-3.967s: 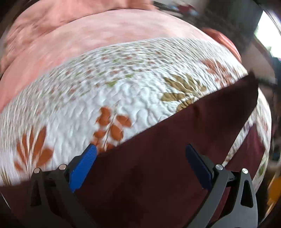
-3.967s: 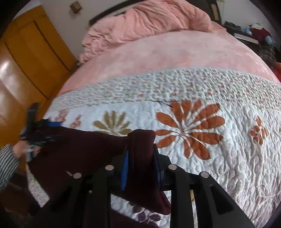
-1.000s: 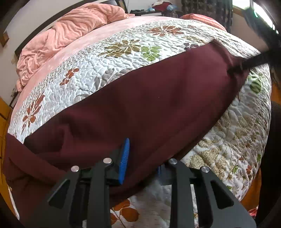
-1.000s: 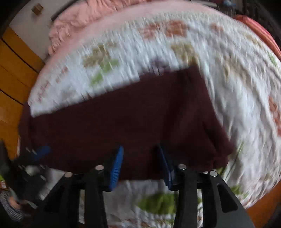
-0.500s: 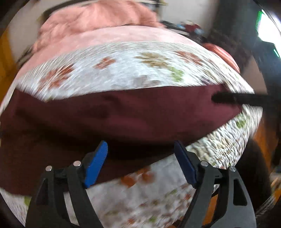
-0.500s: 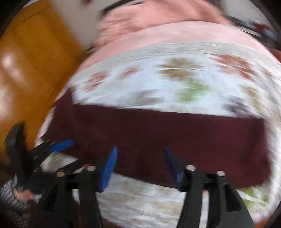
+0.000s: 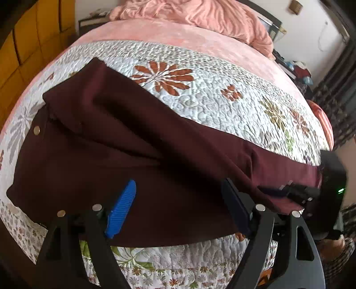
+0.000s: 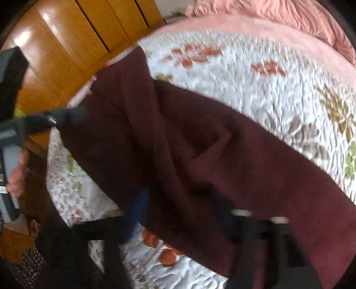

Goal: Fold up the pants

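Dark maroon pants [image 7: 155,155] lie lengthwise across the flowered quilt [image 7: 222,104], waist and metal button [image 7: 36,130] at the left. My left gripper [image 7: 178,209] hovers over the near edge with its jaws open; the fabric lies below its blue pads, untouched. In the left wrist view my right gripper [image 7: 287,191] sits at the leg end on the right. The right wrist view is blurred: the pants [image 8: 222,155] run between the closing jaws of my right gripper [image 8: 180,211], which pinch a raised fold. My left gripper [image 8: 71,115] shows at the waist end.
A crumpled pink blanket [image 7: 200,15] is heaped at the head of the bed. Wooden wardrobe doors [image 8: 77,44] stand close beside the bed. A hand [image 8: 15,175] holds the left gripper's handle. The quilt's near edge [image 7: 178,266] drops off just below the pants.
My left gripper let go of the pants and opened wide. Both hands swung sideways along the bed. The right jaws opened briefly, then narrowed onto the fabric at the leg end.
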Motion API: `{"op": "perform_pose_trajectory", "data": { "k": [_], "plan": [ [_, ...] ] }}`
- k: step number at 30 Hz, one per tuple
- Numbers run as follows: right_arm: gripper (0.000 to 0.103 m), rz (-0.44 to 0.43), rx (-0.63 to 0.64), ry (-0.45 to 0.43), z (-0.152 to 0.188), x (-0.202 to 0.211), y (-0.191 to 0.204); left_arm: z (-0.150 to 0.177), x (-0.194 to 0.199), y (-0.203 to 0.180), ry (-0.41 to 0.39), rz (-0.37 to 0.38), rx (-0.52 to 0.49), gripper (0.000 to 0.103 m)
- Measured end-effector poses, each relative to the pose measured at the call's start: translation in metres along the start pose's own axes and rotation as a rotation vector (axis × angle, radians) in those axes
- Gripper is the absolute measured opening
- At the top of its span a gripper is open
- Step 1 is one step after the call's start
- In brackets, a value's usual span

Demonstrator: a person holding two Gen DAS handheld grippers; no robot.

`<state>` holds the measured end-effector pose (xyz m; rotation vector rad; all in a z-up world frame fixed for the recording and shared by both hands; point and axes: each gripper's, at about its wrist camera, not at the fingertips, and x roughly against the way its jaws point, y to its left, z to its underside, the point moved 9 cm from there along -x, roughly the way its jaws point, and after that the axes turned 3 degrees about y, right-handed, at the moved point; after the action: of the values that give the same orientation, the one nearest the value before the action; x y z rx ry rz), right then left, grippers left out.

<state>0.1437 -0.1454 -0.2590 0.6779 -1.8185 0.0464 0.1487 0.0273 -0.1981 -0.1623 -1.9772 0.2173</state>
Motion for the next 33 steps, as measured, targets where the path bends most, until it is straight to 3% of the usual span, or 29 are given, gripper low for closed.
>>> {"op": "perform_pose_trajectory", "data": {
  "k": [1, 2, 6, 9, 16, 25, 30, 33],
  "plan": [
    [0.016, -0.017, -0.009, 0.013, 0.004, -0.002, 0.000, -0.002, 0.000, 0.005, 0.006, -0.003, 0.013, 0.079],
    [0.011, -0.048, -0.018, 0.015, 0.007, -0.003, 0.002, -0.007, -0.001, 0.009, 0.013, -0.010, 0.026, 0.079],
    [0.011, -0.024, 0.050, -0.020, 0.022, 0.003, 0.014, -0.037, -0.001, 0.024, 0.017, -0.056, 0.073, 0.086],
    [0.011, -0.016, 0.020, -0.009, 0.028, -0.010, 0.011, -0.068, -0.010, 0.031, 0.060, -0.119, 0.083, 0.089],
    [0.012, -0.095, -0.069, -0.033, 0.025, -0.011, 0.002, -0.117, -0.065, 0.045, 0.264, -0.376, 0.032, 0.089],
    [0.012, -0.112, -0.068, -0.048, 0.025, -0.011, 0.002, -0.131, -0.111, 0.066, 0.450, -0.501, 0.037, 0.089],
    [0.012, -0.121, -0.070, -0.050, 0.025, -0.011, 0.001, -0.135, -0.125, 0.077, 0.524, -0.511, 0.053, 0.089],
    [0.012, -0.123, -0.075, -0.051, 0.025, -0.011, 0.001, -0.135, -0.125, 0.081, 0.535, -0.517, 0.059, 0.067]
  ]
}}
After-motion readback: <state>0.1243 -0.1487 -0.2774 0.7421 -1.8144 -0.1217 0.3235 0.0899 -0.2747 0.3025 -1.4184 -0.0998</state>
